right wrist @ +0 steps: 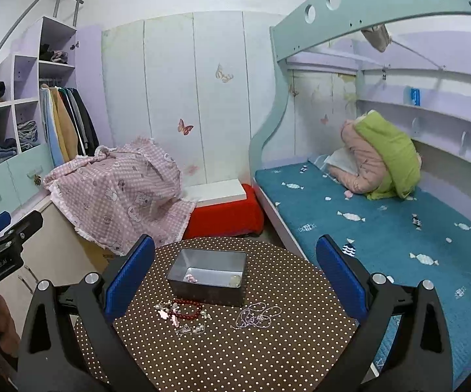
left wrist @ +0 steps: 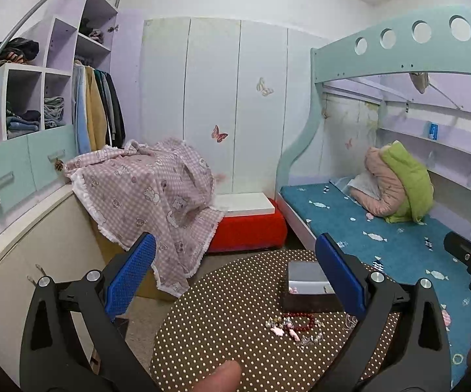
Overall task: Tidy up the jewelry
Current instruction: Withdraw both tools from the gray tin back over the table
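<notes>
A round table with a brown polka-dot cloth (right wrist: 235,352) holds an open grey metal tin (right wrist: 207,276) with a small pink piece (right wrist: 190,277) inside. In front of the tin lie a red bead bracelet (right wrist: 188,308), pink and pearl trinkets (right wrist: 189,328) and a tangled silver chain (right wrist: 256,317). My right gripper (right wrist: 235,281) hovers open above the table, its blue pads wide either side of the tin. My left gripper (left wrist: 235,281) is open too, above the table's left part; the tin (left wrist: 307,285) and bracelet (left wrist: 297,321) sit near its right finger.
A bunk bed with a blue mattress (right wrist: 382,228) and green and pink pillows (right wrist: 379,160) runs along the right. A pink checked blanket (right wrist: 121,192) drapes over a cabinet at left. A red bench (right wrist: 225,217) stands behind the table. White wardrobe doors (right wrist: 196,98) fill the back wall.
</notes>
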`<state>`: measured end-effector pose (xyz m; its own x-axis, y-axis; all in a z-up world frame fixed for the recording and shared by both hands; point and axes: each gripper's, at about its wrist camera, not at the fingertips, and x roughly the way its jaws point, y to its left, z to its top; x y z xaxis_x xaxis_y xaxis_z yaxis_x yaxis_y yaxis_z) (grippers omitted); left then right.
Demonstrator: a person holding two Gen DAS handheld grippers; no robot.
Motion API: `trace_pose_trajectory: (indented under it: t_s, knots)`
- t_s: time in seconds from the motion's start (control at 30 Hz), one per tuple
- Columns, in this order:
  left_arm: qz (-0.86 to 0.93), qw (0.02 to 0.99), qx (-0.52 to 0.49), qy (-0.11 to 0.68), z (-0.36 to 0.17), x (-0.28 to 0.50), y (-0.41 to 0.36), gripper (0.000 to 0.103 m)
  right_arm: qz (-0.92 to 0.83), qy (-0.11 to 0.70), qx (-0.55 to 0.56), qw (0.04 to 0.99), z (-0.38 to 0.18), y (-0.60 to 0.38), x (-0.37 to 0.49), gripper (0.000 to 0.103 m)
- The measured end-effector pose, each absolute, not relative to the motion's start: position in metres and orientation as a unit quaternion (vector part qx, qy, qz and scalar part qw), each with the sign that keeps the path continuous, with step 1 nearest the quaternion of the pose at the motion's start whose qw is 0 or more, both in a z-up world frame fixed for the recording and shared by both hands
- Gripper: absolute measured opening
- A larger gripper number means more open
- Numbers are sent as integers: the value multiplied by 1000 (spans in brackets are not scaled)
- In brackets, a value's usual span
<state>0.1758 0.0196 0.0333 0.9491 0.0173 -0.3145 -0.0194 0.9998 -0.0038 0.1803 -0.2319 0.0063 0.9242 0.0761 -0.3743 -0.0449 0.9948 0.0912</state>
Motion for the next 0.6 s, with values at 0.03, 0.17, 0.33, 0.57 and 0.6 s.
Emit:
trace_pose_trajectory:
  t_s: [0.03,0.17,0.33,0.57,0.6]
  knots:
    - [9,987,-4,159,32,174,22,98,30,192,38,980,5,-230,178,95]
    - [8,987,-4,163,25,167,21,98,32,191,32,981,3,-225,173,95]
    - [2,985,-11,172,17,163,23,98,29,192,28,981,0,-222,167,95]
    - [-2,983,-15,185,3,169,26,98,24,199,31,979,-4,-225,170,95]
    - [-3,982,-15,188,0,170,26,98,24,201,31,979,-5,-225,171,95]
